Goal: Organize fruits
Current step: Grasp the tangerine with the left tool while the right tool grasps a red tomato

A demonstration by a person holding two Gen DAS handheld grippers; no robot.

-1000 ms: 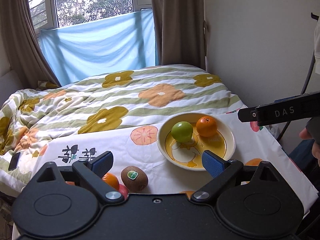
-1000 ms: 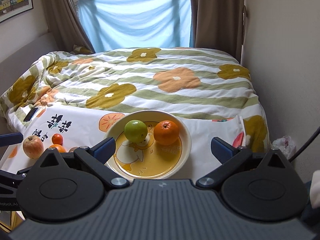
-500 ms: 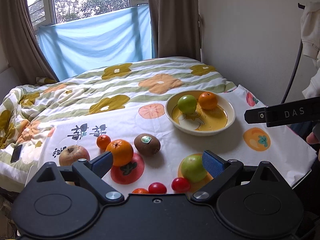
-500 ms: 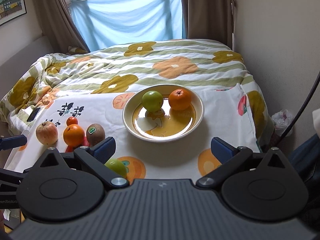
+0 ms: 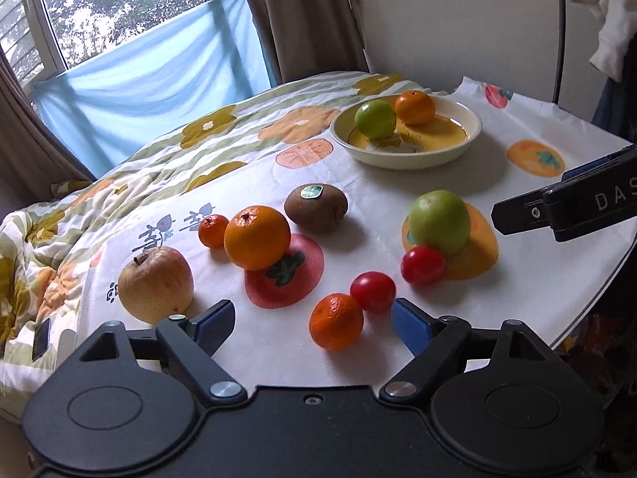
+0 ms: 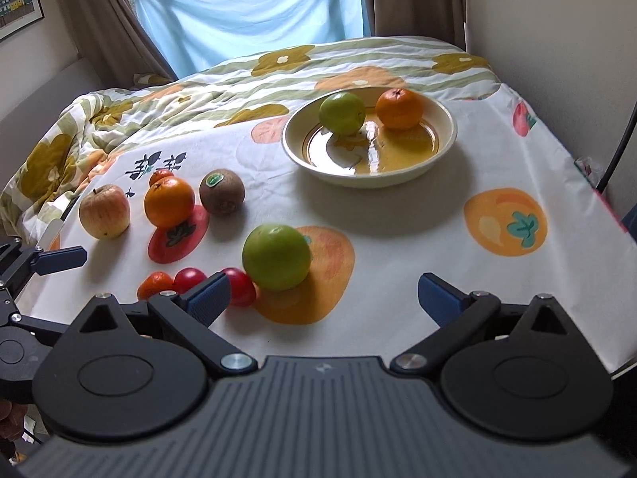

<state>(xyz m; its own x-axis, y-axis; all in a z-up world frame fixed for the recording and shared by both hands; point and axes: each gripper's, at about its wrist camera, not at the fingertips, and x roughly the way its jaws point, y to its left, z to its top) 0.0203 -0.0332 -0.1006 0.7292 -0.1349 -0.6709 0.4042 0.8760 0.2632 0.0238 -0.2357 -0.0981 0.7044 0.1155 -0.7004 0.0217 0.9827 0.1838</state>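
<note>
A shallow cream bowl with a yellow centre point(image 6: 368, 177) is seen holding a green apple point(image 6: 341, 112) and an orange point(image 6: 399, 108). Other fruit is scattered on the white printed cloth point(image 6: 398, 263). The left gripper point(image 5: 312, 320) is closing around a small tangerine point(image 5: 335, 320), pads not touching; the right gripper point(image 6: 322, 296) is spread open, empty
</note>
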